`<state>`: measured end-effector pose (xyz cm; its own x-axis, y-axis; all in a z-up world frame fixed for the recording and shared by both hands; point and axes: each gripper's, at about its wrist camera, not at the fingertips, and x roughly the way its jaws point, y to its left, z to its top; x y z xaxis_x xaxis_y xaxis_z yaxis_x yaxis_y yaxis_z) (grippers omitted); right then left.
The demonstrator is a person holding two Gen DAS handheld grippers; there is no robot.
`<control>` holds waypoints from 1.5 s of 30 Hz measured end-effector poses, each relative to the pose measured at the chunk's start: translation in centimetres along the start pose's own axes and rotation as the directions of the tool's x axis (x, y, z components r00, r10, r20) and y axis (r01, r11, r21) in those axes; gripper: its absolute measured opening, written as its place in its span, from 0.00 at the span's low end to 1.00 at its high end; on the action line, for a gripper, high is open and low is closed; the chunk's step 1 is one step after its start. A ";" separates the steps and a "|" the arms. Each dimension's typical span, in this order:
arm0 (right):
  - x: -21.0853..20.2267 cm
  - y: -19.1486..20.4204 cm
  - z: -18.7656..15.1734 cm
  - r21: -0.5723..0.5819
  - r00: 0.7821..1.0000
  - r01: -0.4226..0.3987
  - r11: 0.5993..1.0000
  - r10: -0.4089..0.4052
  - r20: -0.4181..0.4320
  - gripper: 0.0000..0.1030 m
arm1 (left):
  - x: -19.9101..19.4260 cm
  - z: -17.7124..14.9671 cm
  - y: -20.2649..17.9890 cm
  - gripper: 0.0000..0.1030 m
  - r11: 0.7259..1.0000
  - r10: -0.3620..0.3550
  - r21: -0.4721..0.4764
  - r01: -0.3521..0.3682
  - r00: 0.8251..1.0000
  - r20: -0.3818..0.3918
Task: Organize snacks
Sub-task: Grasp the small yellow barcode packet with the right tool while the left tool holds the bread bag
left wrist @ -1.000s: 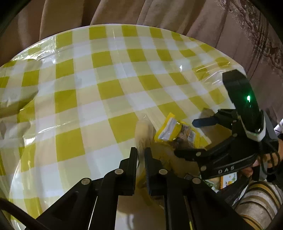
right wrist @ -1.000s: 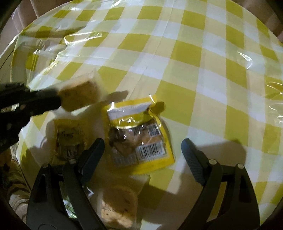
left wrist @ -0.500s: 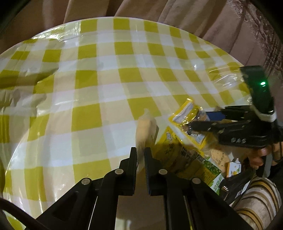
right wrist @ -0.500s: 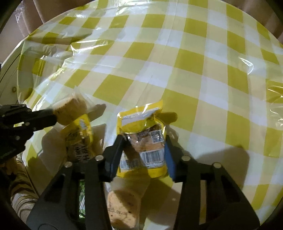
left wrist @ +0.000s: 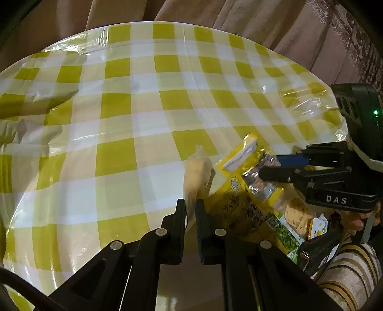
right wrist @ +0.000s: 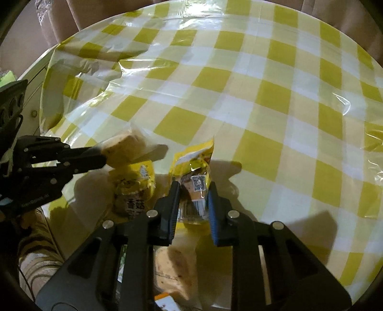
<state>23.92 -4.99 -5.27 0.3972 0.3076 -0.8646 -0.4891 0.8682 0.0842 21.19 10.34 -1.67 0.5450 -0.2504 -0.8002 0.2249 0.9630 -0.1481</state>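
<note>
My left gripper [left wrist: 190, 207] is shut on a clear-wrapped pale cake [left wrist: 196, 177] and holds it above the table; the cake also shows in the right wrist view [right wrist: 124, 149]. My right gripper [right wrist: 192, 191] is shut on a yellow snack packet with a barcode [right wrist: 195, 181], lifted off the cloth; the packet shows in the left wrist view [left wrist: 253, 167] between the right gripper's fingers [left wrist: 282, 171]. A second yellow packet with printed characters [right wrist: 134, 189] lies on the table below both.
A round table with a yellow-and-white checked cloth under clear plastic [right wrist: 263, 100] fills both views. A heap of other snacks, a wrapped biscuit [right wrist: 172, 268] and a green pack [left wrist: 284, 234], lies at the near edge. Curtains [left wrist: 239, 14] hang behind.
My right gripper closed on the barcode packet and lifted it off the cloth. My left gripper stayed shut on the cake and moved a little left and up.
</note>
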 end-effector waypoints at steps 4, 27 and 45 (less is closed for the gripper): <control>0.9 0.9 -0.1 -0.011 0.998 -0.044 0.999 0.043 -0.040 0.33 | 0.0 0.0 0.0 0.09 1.000 -0.004 -0.002 0.004 1.000 0.000; 3.1 4.5 0.8 -0.062 0.990 -0.129 0.990 0.124 -0.073 0.40 | 0.5 0.0 0.0 0.08 1.000 -0.005 -0.004 0.005 1.000 0.002; 3.2 5.3 1.1 0.006 0.989 -0.145 0.989 0.145 -0.027 0.33 | 1.3 -0.3 0.3 0.02 1.000 -0.019 -0.024 0.018 0.999 -0.030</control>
<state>23.43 0.99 -7.04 0.3016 0.4195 -0.8562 -0.5366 0.8169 0.2113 21.75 10.34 -2.97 0.5164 -0.2651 -0.8143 0.2151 0.9605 -0.1763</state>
